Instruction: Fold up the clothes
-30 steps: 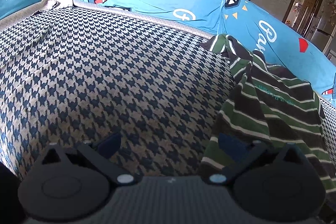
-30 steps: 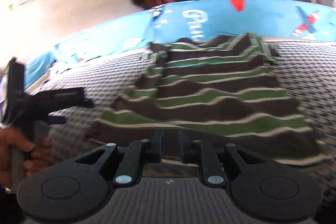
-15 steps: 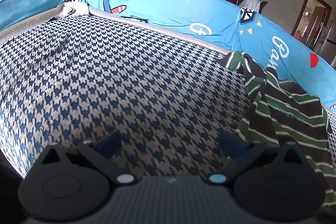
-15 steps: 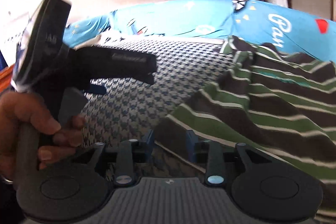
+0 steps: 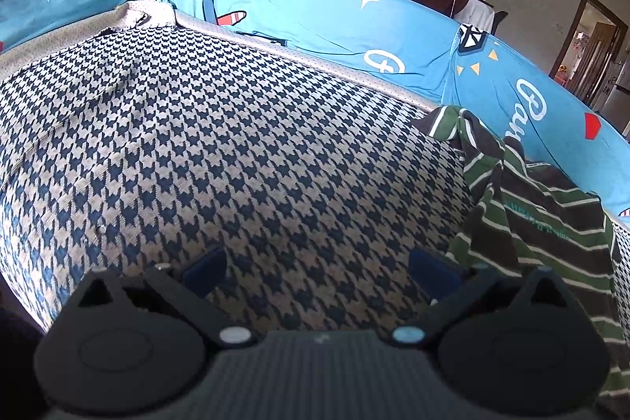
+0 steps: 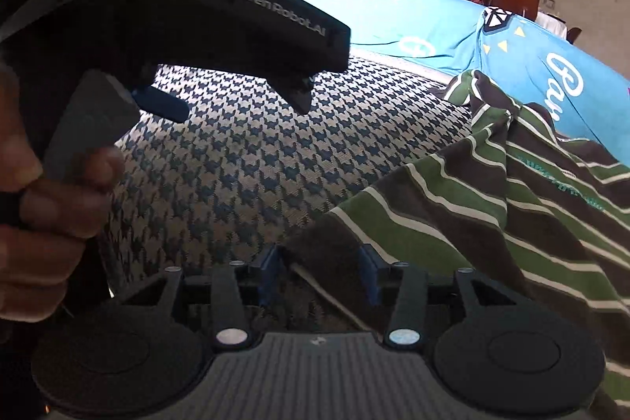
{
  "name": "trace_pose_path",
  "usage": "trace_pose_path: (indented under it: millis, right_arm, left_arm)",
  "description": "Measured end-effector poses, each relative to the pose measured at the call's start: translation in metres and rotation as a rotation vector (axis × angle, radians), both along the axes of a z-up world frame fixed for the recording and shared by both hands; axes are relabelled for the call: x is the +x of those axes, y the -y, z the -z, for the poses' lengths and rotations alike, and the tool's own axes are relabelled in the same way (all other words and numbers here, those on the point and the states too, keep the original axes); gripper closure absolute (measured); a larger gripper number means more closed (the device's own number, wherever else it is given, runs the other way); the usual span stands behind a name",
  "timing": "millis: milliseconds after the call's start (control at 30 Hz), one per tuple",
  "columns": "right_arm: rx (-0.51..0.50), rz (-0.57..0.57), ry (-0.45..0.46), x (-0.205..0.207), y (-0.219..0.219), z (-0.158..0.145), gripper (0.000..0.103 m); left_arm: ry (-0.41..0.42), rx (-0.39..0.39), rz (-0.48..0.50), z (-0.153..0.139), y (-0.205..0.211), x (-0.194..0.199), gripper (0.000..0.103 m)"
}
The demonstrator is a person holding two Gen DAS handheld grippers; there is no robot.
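Striped shirt (image 6: 492, 207) lies spread on houndstooth sofa seat (image 5: 236, 152), corner between right gripper (image 6: 319, 274) fingers, which are opening, pads clear of cloth — prob. letting go to set the fold. Left gripper (image 5: 317, 268) hovers alongside, fingers wide, empty.

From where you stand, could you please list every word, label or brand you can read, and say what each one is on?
"GenRobot.AI": white lettering on the black body of the left tongs.
"Pa...": white script on the blue cover, cut off by the striped shirt.
Teal print on the striped shirt: too blurred to read.
Pale letters at the top left corner of the right wrist view: cut off, unreadable.
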State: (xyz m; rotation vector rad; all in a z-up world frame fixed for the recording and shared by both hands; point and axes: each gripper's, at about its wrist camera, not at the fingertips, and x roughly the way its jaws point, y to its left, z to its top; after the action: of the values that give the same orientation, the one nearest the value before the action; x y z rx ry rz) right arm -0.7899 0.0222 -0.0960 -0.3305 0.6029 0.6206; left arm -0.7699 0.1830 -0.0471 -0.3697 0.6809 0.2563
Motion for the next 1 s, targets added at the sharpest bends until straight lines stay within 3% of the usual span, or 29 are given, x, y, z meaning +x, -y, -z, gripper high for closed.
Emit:
trace_pose_path:
  millis: [133,267,433,800,1000]
  right_arm:
    - [0.014,0.025,0.002,0.002,0.004,0.000,0.083]
    - [0.055,0.049,-0.034,0.006,0.008,-0.005,0.094]
    - [0.166,0.004,-0.090,-0.001,0.012,-0.017,0.094]
    - [0.183,-0.011,-0.157,-0.001,0.006,-0.007,0.094]
    - [0.191,-0.034,-0.181,-0.004,0.005,-0.007,0.083]
  left_arm:
    - [0.003,0.006,-0.001,0.000,0.001,0.000,0.000]
    - [0.019,0.037,-0.018,-0.003,0.001,-0.003,0.000]
    - [0.046,0.081,-0.045,-0.008,0.002,-0.007,0.000]
    - [0.034,0.107,-0.046,-0.008,0.007,-0.005,0.000]
    - [0.030,0.126,-0.034,-0.007,0.012,-0.003,0.000]
